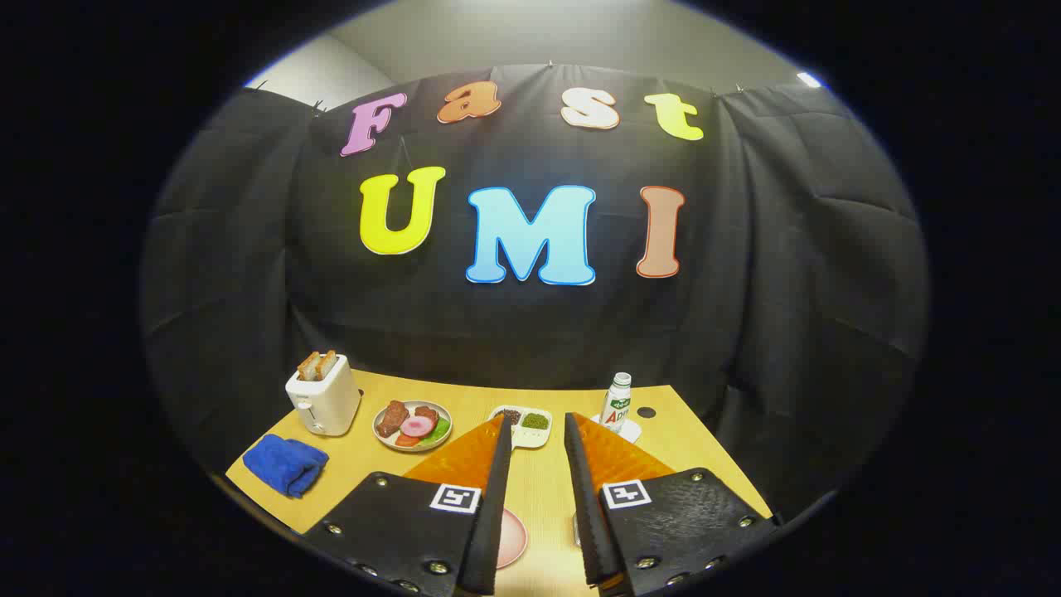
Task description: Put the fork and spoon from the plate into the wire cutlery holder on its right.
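Gripper [535, 431] held high above the light wooden tabletop [721, 464], fingers parted at a moderate gap with nothing between them, bare table showing through. Low in the frame, between the finger bases, sat the curved edge of a pink round plate [515, 539], mostly hidden under the left finger; fork and spoon could not be made out on it. Just inside the right finger base a small pale metallic sliver [576, 526] showed, possibly part of the wire cutlery holder, too little visible to say. Beyond the fingertips at frame centre stood a white two-compartment dish of dark and green grains [525, 424]; left of it a plate of toy meat and vegetables [412, 424]; further left a cream toaster with two bread slices [323, 400]; at lower left a folded blue cloth [284, 464]. Right of centre stood a white bottle with a green label [617, 402] on a white coaster. Judgement: the approach had not begun. To do it well, the gripper should tip down until plate and cutlery come fully into sight, line the fingers across a handle's narrow width, lower with the gap kept open, and close only once both fingers flank the handle, away from the plate rim.
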Tool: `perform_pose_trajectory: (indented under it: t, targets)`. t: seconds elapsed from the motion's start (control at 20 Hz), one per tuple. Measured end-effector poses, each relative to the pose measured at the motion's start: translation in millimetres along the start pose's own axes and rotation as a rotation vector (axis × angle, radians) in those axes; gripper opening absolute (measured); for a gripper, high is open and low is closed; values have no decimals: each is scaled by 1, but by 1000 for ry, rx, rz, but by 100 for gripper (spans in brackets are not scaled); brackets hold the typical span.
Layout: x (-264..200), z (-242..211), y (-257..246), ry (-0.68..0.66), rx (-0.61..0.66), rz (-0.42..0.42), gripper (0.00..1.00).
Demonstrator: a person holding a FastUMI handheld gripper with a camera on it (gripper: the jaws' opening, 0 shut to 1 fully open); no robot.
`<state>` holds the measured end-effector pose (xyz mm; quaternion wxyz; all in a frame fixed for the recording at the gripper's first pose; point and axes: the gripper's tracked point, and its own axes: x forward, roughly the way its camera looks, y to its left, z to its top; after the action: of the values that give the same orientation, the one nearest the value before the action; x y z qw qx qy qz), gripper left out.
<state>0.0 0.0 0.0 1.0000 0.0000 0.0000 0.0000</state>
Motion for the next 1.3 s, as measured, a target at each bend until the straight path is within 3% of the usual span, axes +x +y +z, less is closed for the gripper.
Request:
perform_pose_trajectory:
  t: [0.7,0.9,1.3]
  targets:
    - [-1,-2,7,13,12,17,39]
    - [6,-34,21,109,1,63,39]
    - [21,-149,58,429,19,175,40]
